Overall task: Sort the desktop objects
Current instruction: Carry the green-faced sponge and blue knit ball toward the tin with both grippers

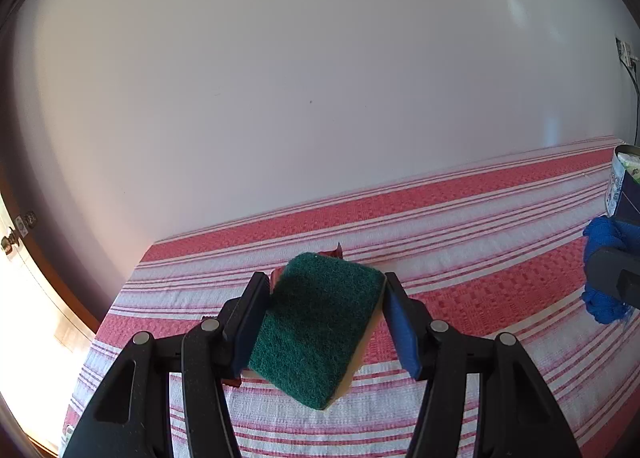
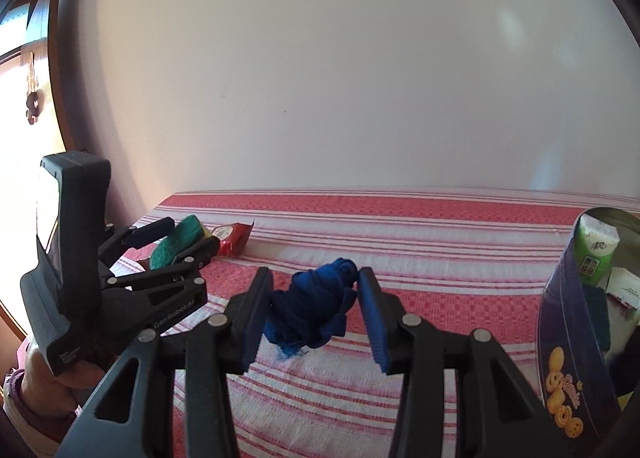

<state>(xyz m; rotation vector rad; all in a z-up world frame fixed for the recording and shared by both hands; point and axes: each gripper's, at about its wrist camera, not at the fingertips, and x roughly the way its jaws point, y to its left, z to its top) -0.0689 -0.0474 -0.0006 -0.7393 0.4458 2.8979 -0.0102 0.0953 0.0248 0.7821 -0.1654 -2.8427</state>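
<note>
My left gripper point(image 1: 326, 290) is shut on a green and yellow scouring sponge point(image 1: 316, 326) and holds it above the striped tablecloth; it also shows in the right wrist view point(image 2: 176, 242), at the left. My right gripper point(image 2: 314, 278) is shut on a bunched blue cloth point(image 2: 316, 306), which also shows at the right edge of the left wrist view point(image 1: 600, 258). A round blue cookie tin point(image 2: 560, 338) stands at the right with a green tissue pack point(image 2: 594, 254) and other items inside.
A red snack packet point(image 2: 234, 238) lies on the red and white striped tablecloth point(image 2: 440, 258) behind the sponge; its edge peeks out behind the sponge in the left wrist view point(image 1: 334, 252). A white wall rises behind the table. A doorway is at the far left.
</note>
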